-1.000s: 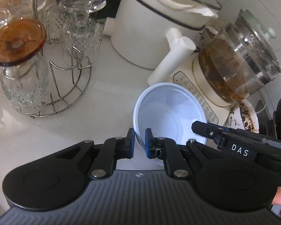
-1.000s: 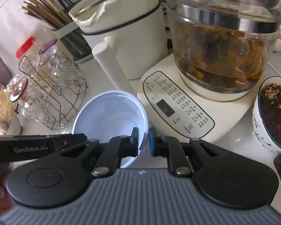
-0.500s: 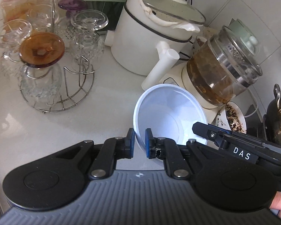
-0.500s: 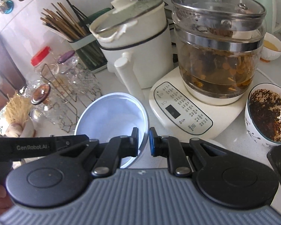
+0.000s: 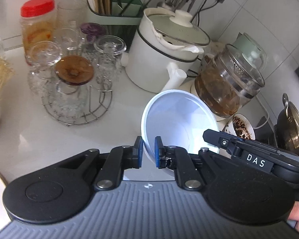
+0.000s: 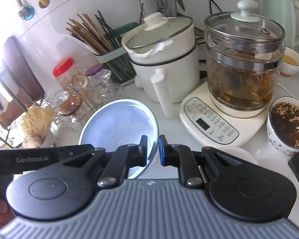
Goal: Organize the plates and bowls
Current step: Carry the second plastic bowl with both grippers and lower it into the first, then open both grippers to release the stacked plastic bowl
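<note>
The white bowl is held clear of the tabletop, its rim pinched on opposite sides by the closed jaws of the left gripper and right gripper, probably so it stays level while carried

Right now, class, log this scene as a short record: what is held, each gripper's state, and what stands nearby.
held: bowl, white, empty, tilted
left gripper: shut on bowl rim
right gripper: shut on opposite rim
behind bowl: white pot, glass kettle on its base
left of bowl: glass rack
right of kettle: dirty bowl
</note>
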`<action>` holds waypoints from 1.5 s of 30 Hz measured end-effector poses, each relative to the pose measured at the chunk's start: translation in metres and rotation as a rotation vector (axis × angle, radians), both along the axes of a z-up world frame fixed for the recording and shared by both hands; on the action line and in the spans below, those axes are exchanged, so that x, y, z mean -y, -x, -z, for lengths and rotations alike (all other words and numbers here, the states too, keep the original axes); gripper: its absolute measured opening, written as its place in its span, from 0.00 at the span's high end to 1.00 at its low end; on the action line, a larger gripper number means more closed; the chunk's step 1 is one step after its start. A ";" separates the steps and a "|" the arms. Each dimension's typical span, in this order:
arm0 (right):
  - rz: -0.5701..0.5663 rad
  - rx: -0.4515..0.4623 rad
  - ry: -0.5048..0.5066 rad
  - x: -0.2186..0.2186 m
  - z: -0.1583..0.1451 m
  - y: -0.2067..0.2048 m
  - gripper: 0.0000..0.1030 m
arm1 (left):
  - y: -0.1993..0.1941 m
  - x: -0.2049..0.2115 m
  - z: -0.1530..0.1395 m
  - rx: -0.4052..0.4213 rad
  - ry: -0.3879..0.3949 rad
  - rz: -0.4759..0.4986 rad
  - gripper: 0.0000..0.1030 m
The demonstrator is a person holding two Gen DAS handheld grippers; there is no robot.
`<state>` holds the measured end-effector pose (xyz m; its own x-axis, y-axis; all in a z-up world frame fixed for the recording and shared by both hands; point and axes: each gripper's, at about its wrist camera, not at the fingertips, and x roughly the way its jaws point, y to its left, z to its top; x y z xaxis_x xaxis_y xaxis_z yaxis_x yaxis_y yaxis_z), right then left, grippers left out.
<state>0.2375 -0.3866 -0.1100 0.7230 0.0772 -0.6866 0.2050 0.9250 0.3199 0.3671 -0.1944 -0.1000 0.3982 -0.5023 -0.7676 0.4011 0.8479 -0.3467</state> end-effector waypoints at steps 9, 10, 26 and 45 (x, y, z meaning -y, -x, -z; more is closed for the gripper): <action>-0.038 0.029 -0.015 -0.027 -0.008 0.009 0.86 | 0.015 -0.035 -0.011 0.028 0.005 -0.026 0.87; -0.042 0.029 -0.018 -0.030 -0.008 0.009 0.86 | 0.017 -0.039 -0.011 0.028 0.008 -0.033 0.87; -0.102 -0.042 -0.017 -0.083 0.023 0.020 0.86 | 0.040 -0.089 0.020 -0.020 -0.045 -0.071 0.87; -0.177 -0.122 0.007 -0.095 0.050 0.013 0.84 | 0.051 -0.103 0.052 -0.071 -0.034 -0.131 0.86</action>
